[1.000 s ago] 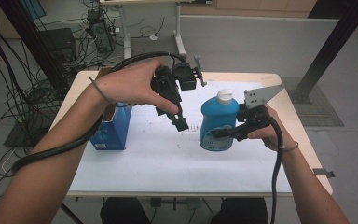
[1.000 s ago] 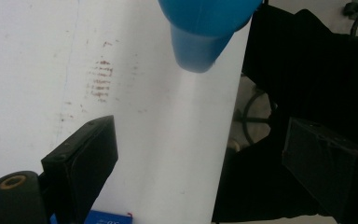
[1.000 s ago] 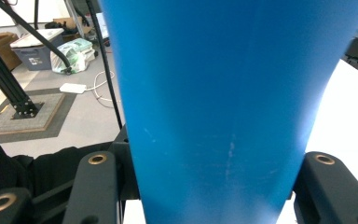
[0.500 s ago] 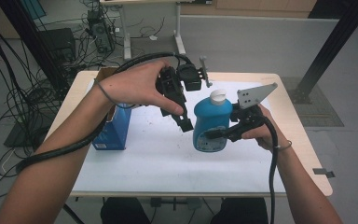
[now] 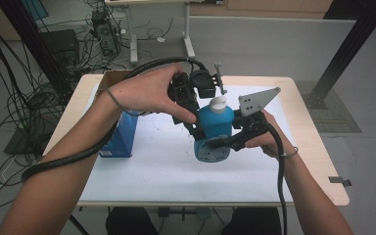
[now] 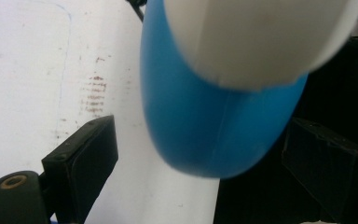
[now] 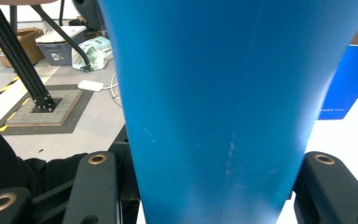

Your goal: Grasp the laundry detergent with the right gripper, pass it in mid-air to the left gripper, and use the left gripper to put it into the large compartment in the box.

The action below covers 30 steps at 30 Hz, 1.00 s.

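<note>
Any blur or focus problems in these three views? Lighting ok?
High view: even, soft light, everything sharp, no glare on the white table cover. Left gripper view: the white cap and the blue bottle sit too close to the lens and are soft; the stained cover behind is sharper. Right gripper view: bottle body slightly soft with faint sheen, floor background sharp.

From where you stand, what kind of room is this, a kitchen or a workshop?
Most likely a lab or workshop, not a kitchen. Loose cables sprawl over the grey floor, a black metal frame post stands beside the table, and storage boxes sit on the floor behind.
</note>
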Each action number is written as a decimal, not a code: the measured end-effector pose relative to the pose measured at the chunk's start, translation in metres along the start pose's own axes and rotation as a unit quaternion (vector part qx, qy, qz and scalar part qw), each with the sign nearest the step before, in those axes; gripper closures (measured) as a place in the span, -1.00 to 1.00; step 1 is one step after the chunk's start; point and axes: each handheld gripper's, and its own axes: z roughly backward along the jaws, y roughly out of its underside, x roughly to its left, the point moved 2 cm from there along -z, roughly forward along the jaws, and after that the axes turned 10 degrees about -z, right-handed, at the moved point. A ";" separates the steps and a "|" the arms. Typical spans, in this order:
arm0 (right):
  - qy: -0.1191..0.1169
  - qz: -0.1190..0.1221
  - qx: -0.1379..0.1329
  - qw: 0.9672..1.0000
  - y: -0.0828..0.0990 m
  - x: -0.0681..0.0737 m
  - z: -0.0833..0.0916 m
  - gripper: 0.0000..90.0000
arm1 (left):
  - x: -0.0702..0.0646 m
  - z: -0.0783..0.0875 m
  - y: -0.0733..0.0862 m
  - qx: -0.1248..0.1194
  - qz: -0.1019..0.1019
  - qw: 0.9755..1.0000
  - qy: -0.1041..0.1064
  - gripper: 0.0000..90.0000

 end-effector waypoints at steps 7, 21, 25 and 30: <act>-0.006 -0.001 0.002 1.000 0.000 0.000 -0.008 0.01 | 0.000 -0.003 -0.003 0.000 -0.009 1.000 0.002 -0.76; -0.005 0.000 0.005 1.000 0.001 0.000 -0.009 0.01 | 0.000 -0.003 -0.002 0.002 -0.007 1.000 0.000 -0.76; -0.004 0.000 0.008 1.000 0.002 0.000 -0.009 0.01 | -0.001 -0.003 -0.001 0.003 -0.005 1.000 0.001 -0.76; -0.004 0.001 0.009 1.000 0.003 0.000 -0.008 0.01 | 0.000 -0.004 -0.001 0.003 -0.004 1.000 0.000 -0.76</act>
